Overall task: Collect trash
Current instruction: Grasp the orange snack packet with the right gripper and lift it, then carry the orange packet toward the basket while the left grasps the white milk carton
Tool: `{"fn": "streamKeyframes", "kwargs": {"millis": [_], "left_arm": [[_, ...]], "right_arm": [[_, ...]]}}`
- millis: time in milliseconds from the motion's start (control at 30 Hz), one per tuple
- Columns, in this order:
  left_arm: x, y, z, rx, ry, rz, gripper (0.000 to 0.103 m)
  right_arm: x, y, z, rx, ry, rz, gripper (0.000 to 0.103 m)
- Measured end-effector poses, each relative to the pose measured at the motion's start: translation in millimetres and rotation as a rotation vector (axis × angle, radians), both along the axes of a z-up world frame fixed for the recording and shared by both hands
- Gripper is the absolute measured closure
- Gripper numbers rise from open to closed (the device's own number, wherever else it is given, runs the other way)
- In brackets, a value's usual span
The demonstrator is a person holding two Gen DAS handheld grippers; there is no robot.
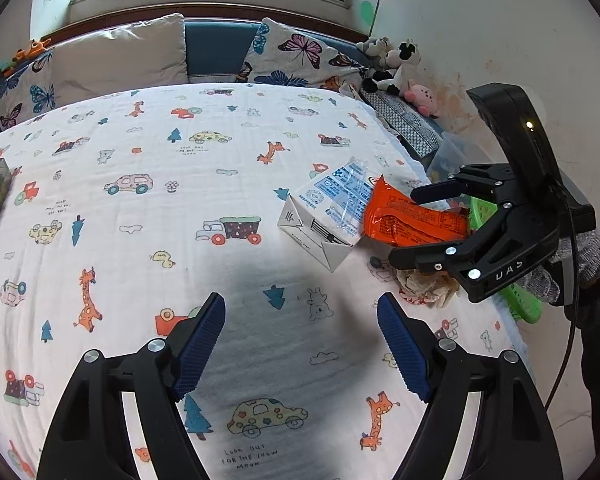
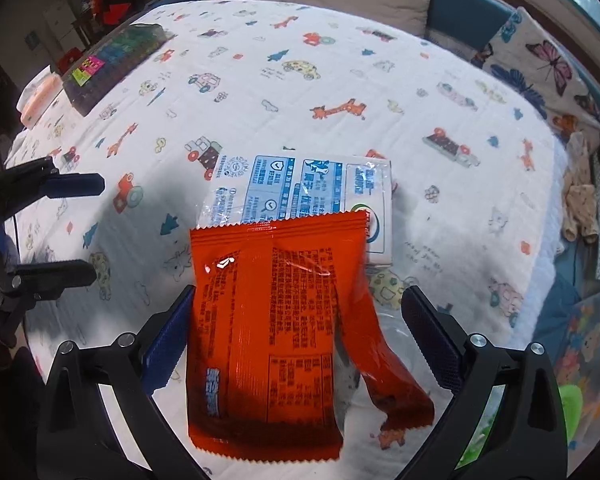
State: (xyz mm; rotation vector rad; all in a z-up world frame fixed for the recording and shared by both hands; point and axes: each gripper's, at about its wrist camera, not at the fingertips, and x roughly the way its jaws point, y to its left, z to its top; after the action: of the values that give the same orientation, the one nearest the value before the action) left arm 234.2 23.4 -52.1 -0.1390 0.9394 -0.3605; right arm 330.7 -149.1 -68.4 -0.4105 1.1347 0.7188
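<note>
An orange snack wrapper (image 2: 268, 320) lies between the wide-open fingers of my right gripper (image 2: 296, 320); neither pad presses it. It also shows in the left wrist view (image 1: 412, 220), between the right gripper's (image 1: 424, 220) fingers. A white and blue milk carton (image 1: 324, 216) lies on the bed just beyond it, under a clear plastic film (image 2: 236, 204). A crumpled tissue (image 1: 428, 284) lies below the right gripper. My left gripper (image 1: 302, 344) is open and empty above the sheet, nearer than the carton.
The bed sheet (image 1: 140, 200) has a cartoon print. A green basket (image 1: 520, 304) sits at the bed's right edge. Pillows (image 1: 120, 56) and plush toys (image 1: 396, 64) line the head. A clear toy box (image 2: 112, 64) lies at the far side.
</note>
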Motion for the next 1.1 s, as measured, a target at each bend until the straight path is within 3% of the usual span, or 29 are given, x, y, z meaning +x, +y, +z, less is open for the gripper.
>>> {"fn": "streamKeyframes", "kwargs": {"millis": [100,167,367,800,1100], "left_arm": [[1,1,-2,0.002,0.007,0.005,0.027],[2,2,-2,0.000,0.011,0.009,0.027],[4,-1,-1,0.006,0.005,0.003,0.027],[27,-31,5,0.061,-0.026,-0.061,0.024],[59,-63,2,0.162,-0.038,-0.120,0.022]], "right_arm": [[2,2,-4,-0.001,0.022,0.002,0.012],[2,2,-5,0.013,0.037,0.004,0.022],[-4,-5,3,0.065,0.019,-0.029,0.031],[-35,-51,36,0.241,-0.030,-0.148,0.035],[-64,-97,48,0.293,-0.078,-0.275,0.035]]}}
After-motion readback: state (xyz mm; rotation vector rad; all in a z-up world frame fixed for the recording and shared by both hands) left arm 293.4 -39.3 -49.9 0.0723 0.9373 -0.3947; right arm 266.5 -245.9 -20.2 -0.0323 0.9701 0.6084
